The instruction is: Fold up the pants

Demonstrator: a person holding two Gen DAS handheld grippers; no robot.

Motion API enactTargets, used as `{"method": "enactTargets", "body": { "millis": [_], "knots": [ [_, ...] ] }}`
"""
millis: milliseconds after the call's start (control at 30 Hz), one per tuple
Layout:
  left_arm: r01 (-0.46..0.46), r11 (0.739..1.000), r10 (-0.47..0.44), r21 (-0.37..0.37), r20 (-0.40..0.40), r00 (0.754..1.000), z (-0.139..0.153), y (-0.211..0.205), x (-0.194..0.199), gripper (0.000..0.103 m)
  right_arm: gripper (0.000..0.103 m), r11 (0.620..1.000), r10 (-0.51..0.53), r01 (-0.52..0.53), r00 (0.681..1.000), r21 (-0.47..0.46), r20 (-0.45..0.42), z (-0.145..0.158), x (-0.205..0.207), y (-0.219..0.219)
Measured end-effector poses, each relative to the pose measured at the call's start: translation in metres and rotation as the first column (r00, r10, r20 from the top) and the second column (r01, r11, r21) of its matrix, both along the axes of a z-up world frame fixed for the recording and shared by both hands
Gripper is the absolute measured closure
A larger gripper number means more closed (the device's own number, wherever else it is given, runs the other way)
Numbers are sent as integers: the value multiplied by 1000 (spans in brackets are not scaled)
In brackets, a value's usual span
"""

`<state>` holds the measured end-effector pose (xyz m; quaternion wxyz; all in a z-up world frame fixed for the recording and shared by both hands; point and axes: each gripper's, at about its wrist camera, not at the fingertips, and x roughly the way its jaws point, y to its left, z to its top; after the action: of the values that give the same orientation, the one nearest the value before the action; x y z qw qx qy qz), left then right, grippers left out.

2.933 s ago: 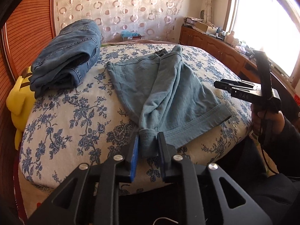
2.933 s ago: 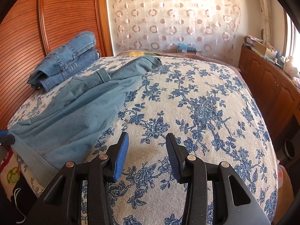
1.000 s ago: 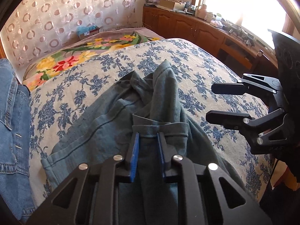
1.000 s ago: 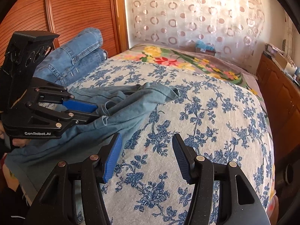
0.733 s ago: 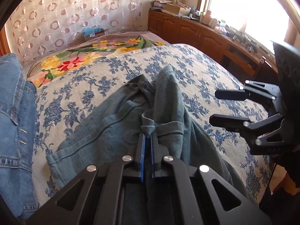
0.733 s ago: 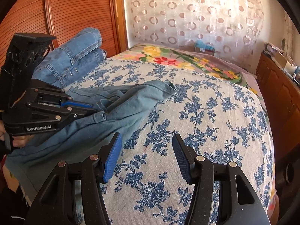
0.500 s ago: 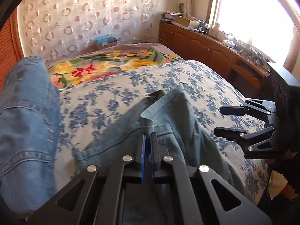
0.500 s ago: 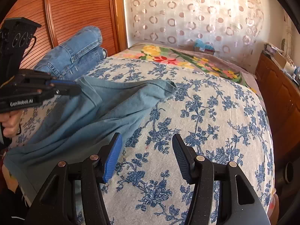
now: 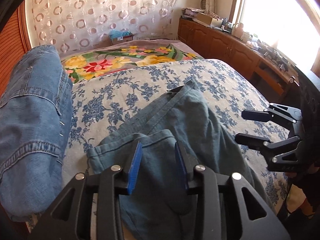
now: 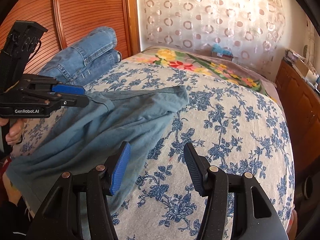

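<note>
Left wrist view: soft teal cotton pants (image 9: 180,124) lying rumpled mid-bed on the blue-floral bedspread (image 9: 124,92), with a hem folded over right between the blue pads of the left claw (image 9: 158,160). Jaws opening, cloth under and between them but not pinched, so basically let go. Folded blue denim jeans (image 9: 30,120) piled at the left. Right claw (image 9: 240,127) hanging at the right edge, spread and empty.

Right wrist view: same pants (image 10: 112,124) sprawled left of centre, far corner pointing toward the flowery blanket (image 10: 190,64). Right claw (image 10: 156,166) parted over the near edge of the fabric and bare bedspread, gripping nothing. Left claw (image 10: 80,96) just above the folded hem, far left.

Looks light, floppy, zero stiffness, probably grippy enough not to slide. Best grabbed at thick hems or the waistband, both corners together, or it'll sag and bunch.
</note>
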<state>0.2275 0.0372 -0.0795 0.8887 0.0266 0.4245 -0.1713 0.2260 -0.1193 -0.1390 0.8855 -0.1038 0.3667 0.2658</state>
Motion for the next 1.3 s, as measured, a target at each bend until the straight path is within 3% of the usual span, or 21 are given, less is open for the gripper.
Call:
{"method": "enactTargets", "body": {
  "millis": [200, 400, 433, 467, 567, 667, 900, 1133, 1200, 1300],
  "knots": [
    [22, 999, -21, 43, -7, 1000, -9, -20, 1, 69, 46, 1000, 9, -9, 1000, 4, -2, 0, -2, 3],
    [20, 994, -13, 107, -68, 998, -29, -28, 11, 69, 46, 1000, 12, -12, 1000, 9, -3, 0, -3, 5],
    [15, 994, -8, 111, -63, 998, -30, -27, 11, 71, 46, 1000, 12, -12, 1000, 10, -3, 0, -3, 5],
    [8, 994, -3, 109, -48, 999, -29, -25, 10, 84, 46, 1000, 11, -11, 1000, 9, -2, 0, -3, 5],
    [-15, 997, 16, 77, -8, 1000, -21, -15, 6, 100, 46, 1000, 8, -8, 1000, 12, -5, -1, -3, 4],
    [-55, 997, 53, 62, 39, 998, -9, 0, 0, 101, 46, 1000, 5, -5, 1000, 12, -7, -2, -3, 4],
    [-157, 986, 151, 64, 89, 985, 3, 40, -5, 101, 46, 1000, 9, -9, 1000, 6, -4, -1, -6, 6],
    [-165, 984, 161, 68, 67, 985, -5, 48, -8, 100, 46, 1000, 16, -16, 1000, 2, -3, -1, -8, 8],
    [-159, 986, 157, 58, 42, 987, -8, 46, -7, 96, 46, 1000, 18, -18, 1000, 1, -3, -1, -8, 10],
    [-155, 987, 155, 46, 7, 988, -16, 44, -6, 76, 46, 1000, 19, -19, 1000, -1, -3, -1, -8, 11]
  ]
}}
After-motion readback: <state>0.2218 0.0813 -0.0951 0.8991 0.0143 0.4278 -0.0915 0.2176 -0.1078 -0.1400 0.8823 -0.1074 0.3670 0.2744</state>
